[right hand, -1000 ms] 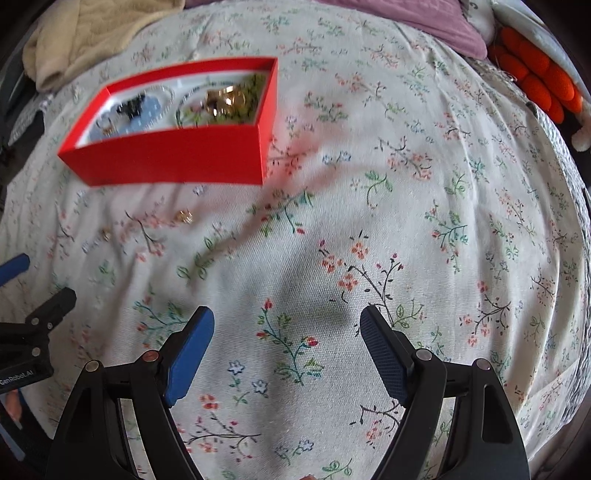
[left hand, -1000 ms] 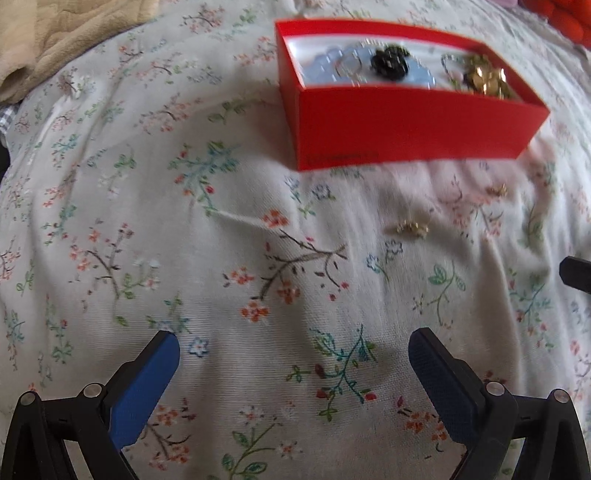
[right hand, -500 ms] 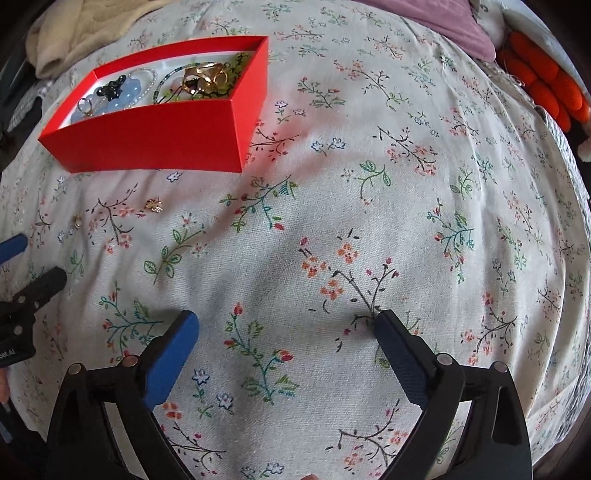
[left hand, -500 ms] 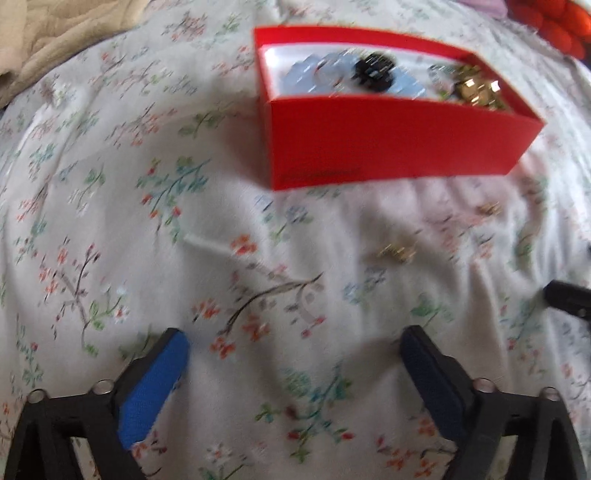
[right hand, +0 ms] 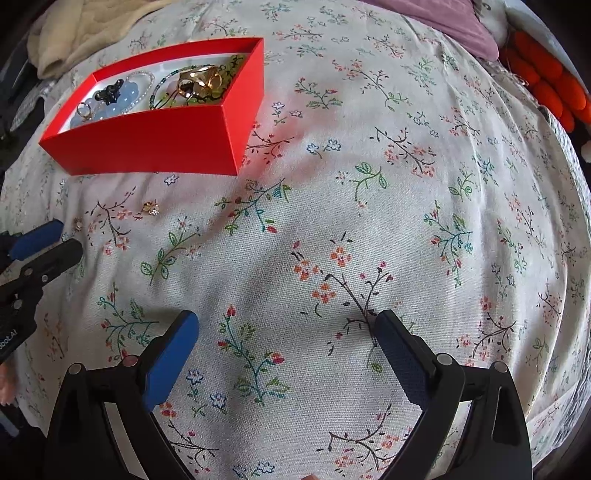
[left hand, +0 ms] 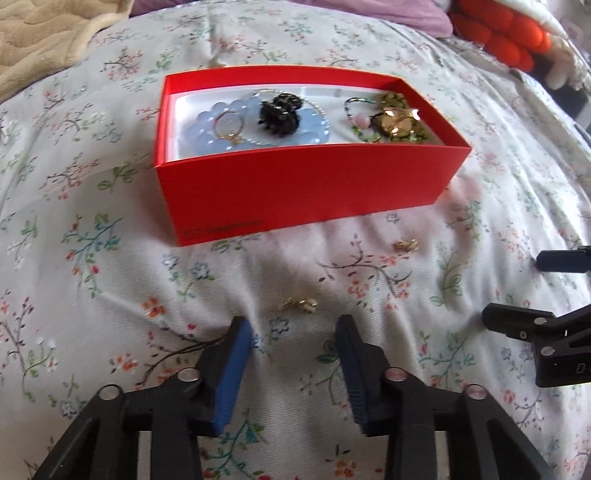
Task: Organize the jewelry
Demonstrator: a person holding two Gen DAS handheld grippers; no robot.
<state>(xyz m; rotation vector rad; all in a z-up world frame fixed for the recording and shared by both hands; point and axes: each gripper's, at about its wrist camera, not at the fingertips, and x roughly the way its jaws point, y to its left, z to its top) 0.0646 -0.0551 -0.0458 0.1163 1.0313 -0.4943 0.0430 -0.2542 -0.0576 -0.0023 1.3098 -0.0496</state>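
Observation:
A red box (left hand: 303, 184) on the floral bedspread holds a blue bead bracelet (left hand: 207, 136), a black hair clip (left hand: 277, 112), a ring and a gold and green cluster (left hand: 395, 122). It also shows in the right wrist view (right hand: 147, 144). Two small gold earrings lie on the cloth in front of it: one (left hand: 299, 304) just ahead of my left gripper (left hand: 293, 328), one (left hand: 405, 244) further right. My left gripper is open, jaws partly narrowed, empty. My right gripper (right hand: 286, 321) is open wide and empty, over bare cloth; the earrings (right hand: 151, 207) lie far to its left.
A beige blanket (left hand: 44, 33) lies at the back left. A purple pillow (right hand: 469, 33) and an orange plush (left hand: 506, 33) lie at the back right. The left gripper's fingers (right hand: 37, 236) show at the right wrist view's left edge.
My left gripper has moved forward to the nearer gold earring and its jaws have narrowed. My right gripper has stayed open and shifted slightly.

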